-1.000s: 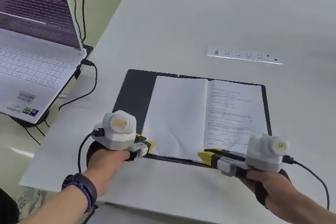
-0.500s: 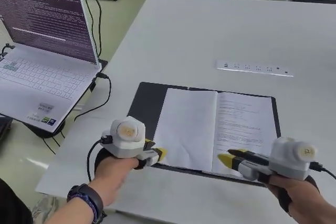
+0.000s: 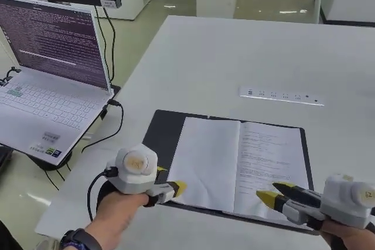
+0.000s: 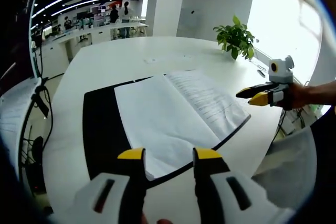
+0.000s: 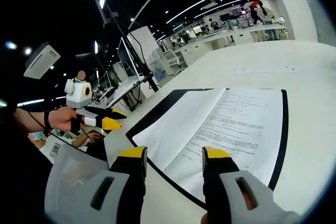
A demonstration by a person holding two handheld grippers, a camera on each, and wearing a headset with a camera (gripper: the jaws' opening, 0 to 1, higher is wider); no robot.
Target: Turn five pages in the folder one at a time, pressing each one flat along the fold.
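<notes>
My left claw sits at the near edge of the black folder, jaws apart and grasping nothing. My right claw is likewise released, by the near corner of the printed page (whether it touches, I cannot tell). The folder lies open on the white worktop, blank page on the left. Beyond it lies a power strip, and far left a laptop.

- Black folder; left page plain white, right page white with fine grey print.
- Left gripper, right gripper: white bodies, yellow tips.
- White table; laptop screen dark purple.
</notes>
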